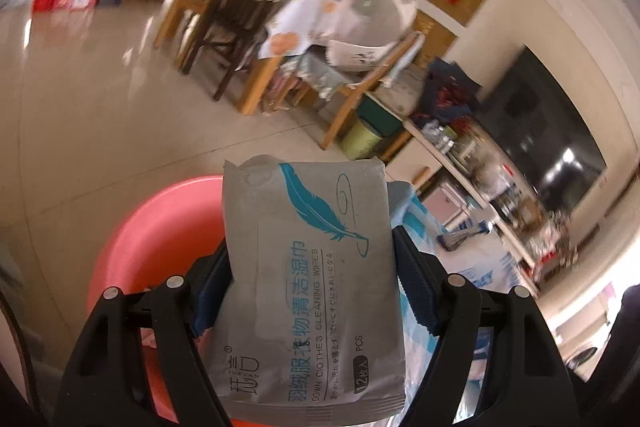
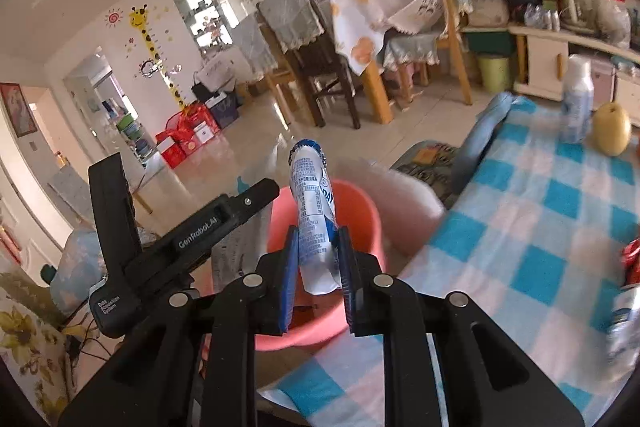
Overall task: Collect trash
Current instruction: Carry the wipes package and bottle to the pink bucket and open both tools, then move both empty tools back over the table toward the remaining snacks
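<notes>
My left gripper [image 1: 312, 275] is shut on a grey wet-wipes packet [image 1: 308, 287] with a teal feather print, held upright between the blue pads. Behind and below it sits a pink bucket [image 1: 156, 227]. In the right wrist view my right gripper [image 2: 318, 259] is shut on a crumpled white-and-blue wrapper tube [image 2: 312, 211] that sticks up above the pink bucket [image 2: 360, 219]. The left gripper's black body [image 2: 192, 239] shows at the left, beside the bucket.
A blue-and-white checked tablecloth [image 2: 540, 227] covers the table at the right, bearing a white bottle [image 2: 576, 99], a yellow pear [image 2: 612, 131] and a crumpled silver wrapper [image 2: 624, 319]. Wooden chairs [image 2: 320, 67] and a dining table stand across the tiled floor.
</notes>
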The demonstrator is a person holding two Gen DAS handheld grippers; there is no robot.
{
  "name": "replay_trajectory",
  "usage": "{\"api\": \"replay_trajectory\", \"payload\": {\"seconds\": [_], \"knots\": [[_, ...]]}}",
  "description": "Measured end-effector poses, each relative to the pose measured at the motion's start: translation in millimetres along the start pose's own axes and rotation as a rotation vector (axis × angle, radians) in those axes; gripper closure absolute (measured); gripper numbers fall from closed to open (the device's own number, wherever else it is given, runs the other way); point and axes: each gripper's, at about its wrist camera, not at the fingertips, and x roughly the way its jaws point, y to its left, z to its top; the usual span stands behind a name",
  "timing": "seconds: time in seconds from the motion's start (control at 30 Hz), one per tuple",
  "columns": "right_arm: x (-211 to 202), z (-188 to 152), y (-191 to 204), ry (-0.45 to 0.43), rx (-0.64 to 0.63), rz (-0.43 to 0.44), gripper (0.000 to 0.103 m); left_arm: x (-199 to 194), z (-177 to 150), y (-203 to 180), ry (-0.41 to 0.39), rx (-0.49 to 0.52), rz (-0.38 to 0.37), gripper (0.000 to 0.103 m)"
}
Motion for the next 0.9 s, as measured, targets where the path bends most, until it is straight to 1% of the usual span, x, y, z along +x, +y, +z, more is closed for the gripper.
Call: {"api": "replay_trajectory", "payload": {"seconds": [0.1,0.13,0.2,0.23,0.27,0.33,0.4,0.43,0.47,0.5,0.53,0.6,0.63,0.67,0.7,0.77,0.83,0.87,0.9], "knots": [[18.4,-1.2,6.5,0.02,0.001,-0.002,0.082,2.5,3.8,13.5,0.003,-0.049,0.019,0.025],[23.7,-2.7,7.8,0.026,-0.002,-0.004,0.081,3.1,4.0,17.1,0.007,-0.064,0.019,0.02],[37.1,-4.4,10.3,0.044,-0.013,-0.001,0.08,8.0,4.3,25.2,0.019,-0.1,0.035,0.019],[40.6,-6.1,11.4,0.043,-0.02,-0.012,0.077,9.3,3.4,27.6,0.024,-0.108,0.041,0.017],[43.2,-8.2,11.1,0.05,-0.017,-0.017,0.073,11.5,2.7,29.7,0.029,-0.118,0.051,0.017],[40.2,-12.7,6.2,0.05,0.0,-0.017,0.049,14.7,3.6,30.4,0.022,-0.111,0.067,0.016],[29.9,-16.9,2.2,0.034,-0.003,-0.045,0.041,15.6,3.4,29.4,-0.002,-0.114,0.052,0.016],[24.7,-19.1,1.0,0.03,-0.011,-0.057,0.035,12.6,0.9,27.5,-0.016,-0.122,0.036,0.013],[18.9,-21.2,-0.1,0.028,-0.018,-0.081,0.031,11.0,-1.0,25.0,-0.03,-0.125,0.014,0.01],[12.9,-22.6,-3.4,0.027,-0.018,-0.112,0.021,9.8,-3.1,21.5,-0.043,-0.12,-0.013,0.006],[9.0,-23.9,-6.2,0.027,-0.014,-0.135,0.017,9.2,-4.6,19.4,-0.049,-0.117,-0.028,0.006],[-2.5,-28.8,-14.3,0.036,0.003,-0.177,0.016,8.8,-7.8,12.5,-0.063,-0.109,-0.069,0.004],[-6.2,-30.8,-17.8,0.045,0.007,-0.206,0.014,8.8,-9.7,8.4,-0.071,-0.108,-0.086,0.004],[-10.0,-34.0,-21.1,0.06,0.01,-0.255,0.013,8.7,-11.2,5.9,-0.076,-0.107,-0.097,0.004],[-14.0,-36.9,-25.8,0.082,0.01,-0.313,0.012,9.3,-12.9,2.3,-0.073,-0.106,-0.112,0.004],[-22.9,-43.2,-34.3,0.113,0.011,-0.387,0.009,14.0,-16.4,-6.7,-0.033,-0.086,-0.136,0.004],[-31.6,-49.9,-41.6,0.133,0.013,-0.452,0.008,17.8,-19.2,-18.9,0.008,-0.031,-0.15,0.004],[-38.9,-53.0,-47.1,0.141,0.02,-0.498,0.008,17.3,-20.6,-27.3,0.015,0.017,-0.149,0.004],[-43.3,-55.8,-52.1,0.145,0.032,-0.522,0.008,14.6,-22.0,-35.2,0.011,0.067,-0.144,0.004]]}}
